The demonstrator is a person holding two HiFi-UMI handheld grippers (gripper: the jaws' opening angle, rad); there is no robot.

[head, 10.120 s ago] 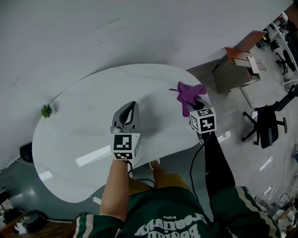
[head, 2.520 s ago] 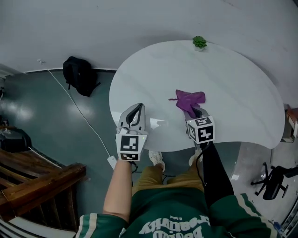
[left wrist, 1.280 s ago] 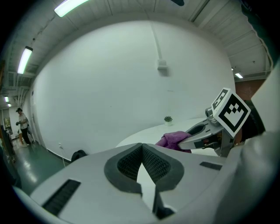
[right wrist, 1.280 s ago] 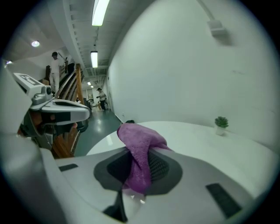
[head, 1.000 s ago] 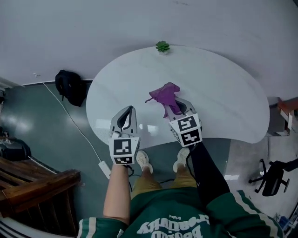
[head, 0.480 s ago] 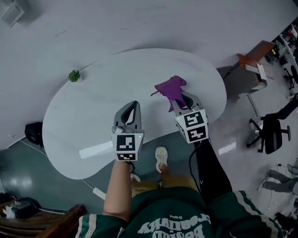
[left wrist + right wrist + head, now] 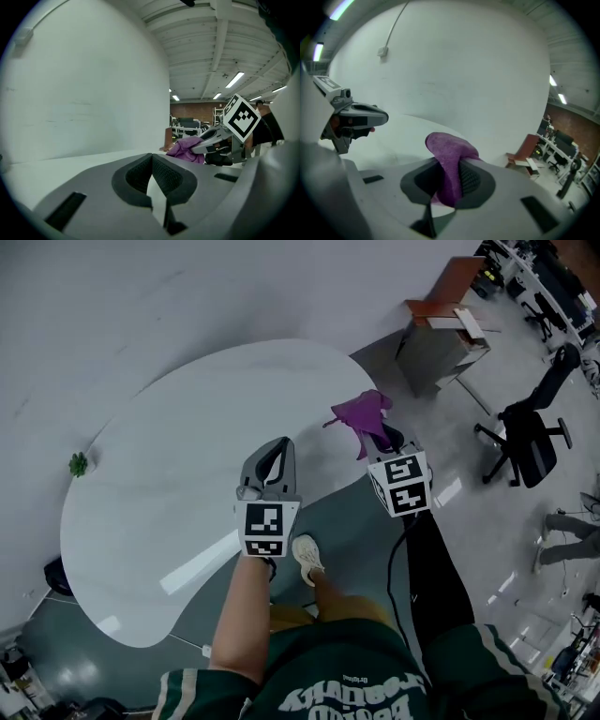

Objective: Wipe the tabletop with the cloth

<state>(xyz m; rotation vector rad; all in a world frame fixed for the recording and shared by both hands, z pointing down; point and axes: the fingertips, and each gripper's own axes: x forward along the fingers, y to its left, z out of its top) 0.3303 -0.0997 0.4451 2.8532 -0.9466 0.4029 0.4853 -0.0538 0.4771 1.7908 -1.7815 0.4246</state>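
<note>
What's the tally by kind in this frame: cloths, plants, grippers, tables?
Cloths: 1, the purple cloth
Plants: 1, the green plant
Grippers: 2, the left gripper and the right gripper
Tables: 1, the white table
Total: 5

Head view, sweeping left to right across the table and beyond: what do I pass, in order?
small green plant → left gripper, jaws together on nothing → purple cloth, pinched in the right gripper → black office chair on the floor past the table.
</note>
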